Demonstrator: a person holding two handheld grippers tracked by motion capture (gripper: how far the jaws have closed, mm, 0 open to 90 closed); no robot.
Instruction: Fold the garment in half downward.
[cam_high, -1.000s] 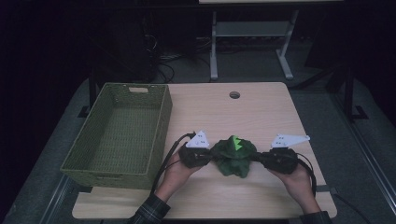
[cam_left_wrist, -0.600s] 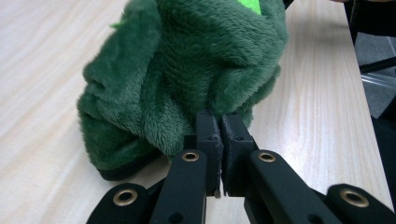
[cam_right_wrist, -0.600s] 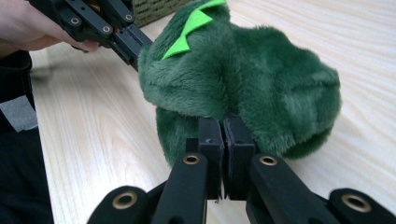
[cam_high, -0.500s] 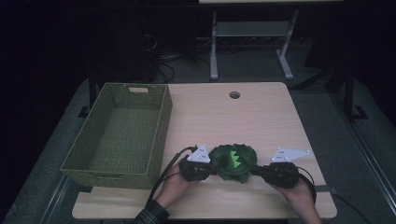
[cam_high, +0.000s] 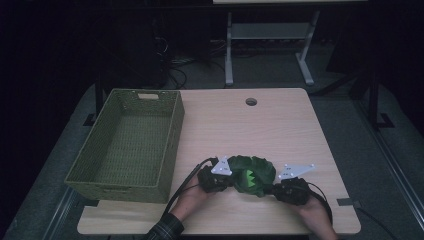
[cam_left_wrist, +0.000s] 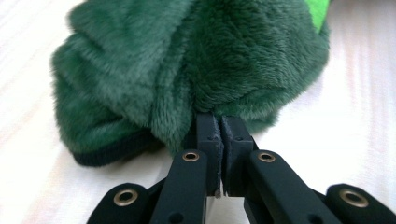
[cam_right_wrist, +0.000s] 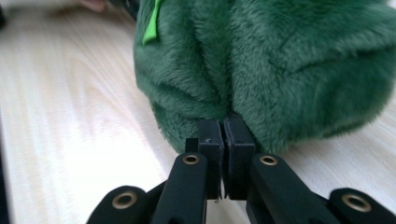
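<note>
On the wooden table (cam_high: 280, 125) we have the green woven basket (cam_high: 127, 145) standing at the left, with nothing in it. Between our hands, near the front edge, lies the green plush hat (cam_high: 253, 175), and over the last second it has come toward us and a little down the table, flattening as we draw it. Our left gripper (cam_high: 216, 179) is pinched tight on a fold of its fur; our right gripper (cam_high: 288, 190) is clamped likewise on the opposite side. We judge the hat is being stretched or straightened, perhaps before going to the basket.
</note>
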